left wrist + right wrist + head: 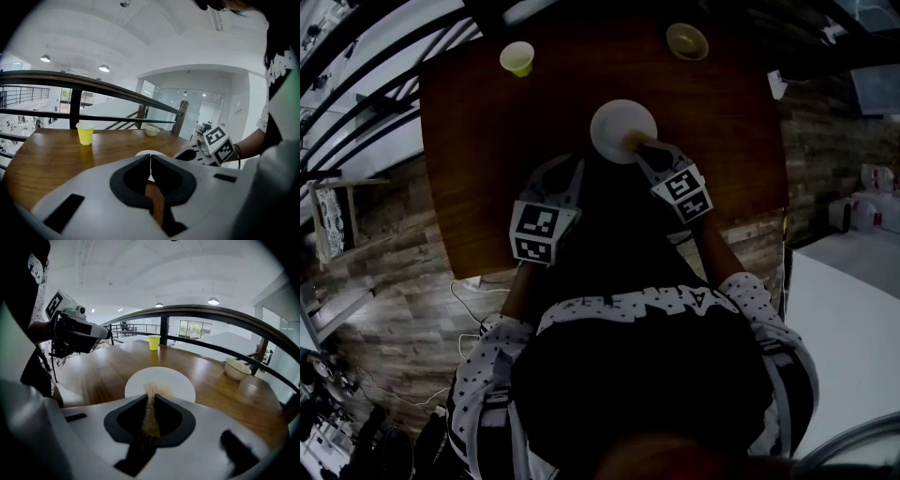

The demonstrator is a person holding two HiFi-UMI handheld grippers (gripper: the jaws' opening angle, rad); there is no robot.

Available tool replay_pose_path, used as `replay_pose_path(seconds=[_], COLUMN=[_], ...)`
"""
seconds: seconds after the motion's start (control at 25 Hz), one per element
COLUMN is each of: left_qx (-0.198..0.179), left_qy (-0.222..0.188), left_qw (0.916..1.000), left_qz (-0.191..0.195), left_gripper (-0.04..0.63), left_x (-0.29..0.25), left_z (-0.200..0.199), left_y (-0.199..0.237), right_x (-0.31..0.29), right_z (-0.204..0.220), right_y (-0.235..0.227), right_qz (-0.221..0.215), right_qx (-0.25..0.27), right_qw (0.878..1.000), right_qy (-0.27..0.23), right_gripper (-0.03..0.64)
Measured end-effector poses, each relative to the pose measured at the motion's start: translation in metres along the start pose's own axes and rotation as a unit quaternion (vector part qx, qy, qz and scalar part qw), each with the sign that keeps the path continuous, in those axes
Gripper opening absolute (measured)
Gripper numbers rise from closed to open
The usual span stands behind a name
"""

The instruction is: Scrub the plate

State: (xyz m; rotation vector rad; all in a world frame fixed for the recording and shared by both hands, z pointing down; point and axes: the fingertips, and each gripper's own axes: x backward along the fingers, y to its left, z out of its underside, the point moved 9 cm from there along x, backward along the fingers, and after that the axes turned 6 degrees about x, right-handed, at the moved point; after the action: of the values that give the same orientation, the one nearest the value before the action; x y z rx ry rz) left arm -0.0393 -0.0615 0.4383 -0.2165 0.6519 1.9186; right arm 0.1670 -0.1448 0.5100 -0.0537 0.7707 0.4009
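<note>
A white plate [619, 124] lies on the wooden table [487, 141]; it fills the middle of the right gripper view as the plate [173, 380]. My right gripper [641, 147] is shut on a thin tan scrub pad [150, 411], whose tip rests on the near part of the plate. My left gripper [577, 169] hangs just left of the plate over the table's near edge, with its jaws shut and nothing held. In the left gripper view only a sliver of the plate [151, 153] shows above the left gripper [150, 163].
A yellow cup [517, 58] stands at the table's far left and a cream bowl [687, 41] at the far right. A dark railing [211, 315] runs behind the table. The person's body fills the near side of the head view.
</note>
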Motion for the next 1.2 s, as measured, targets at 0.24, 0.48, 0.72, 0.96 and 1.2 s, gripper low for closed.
replay_pose_path(seconds=[0.24, 0.48, 0.72, 0.96, 1.2], left_qx=[0.02, 0.01, 0.007, 0.002, -0.013], left_qy=[-0.002, 0.001, 0.006, 0.005, 0.003], left_qw=[0.9997, 0.9999, 0.9996, 0.9993, 0.9991], left_qz=[-0.014, -0.014, -0.026, -0.036, -0.039], left_gripper=[0.014, 0.014, 0.014, 0.014, 0.014], left_x=[-0.007, -0.004, 0.003, 0.009, 0.01], left_z=[-0.006, -0.009, -0.007, -0.012, -0.021], left_y=[-0.015, -0.026, -0.021, -0.013, -0.016], right_x=[0.001, 0.0, 0.004, 0.013, 0.028], right_z=[-0.001, 0.002, 0.0, -0.007, -0.012], right_y=[0.001, 0.006, 0.006, 0.013, 0.008], right_qz=[-0.021, -0.038, -0.051, -0.058, -0.048], right_qx=[0.002, -0.019, -0.055, -0.088, -0.122], right_qw=[1.0, 0.999, 0.996, 0.991, 0.984], right_qy=[-0.006, -0.018, -0.049, -0.08, -0.124], right_gripper=[0.051, 0.049, 0.051, 0.049, 0.049])
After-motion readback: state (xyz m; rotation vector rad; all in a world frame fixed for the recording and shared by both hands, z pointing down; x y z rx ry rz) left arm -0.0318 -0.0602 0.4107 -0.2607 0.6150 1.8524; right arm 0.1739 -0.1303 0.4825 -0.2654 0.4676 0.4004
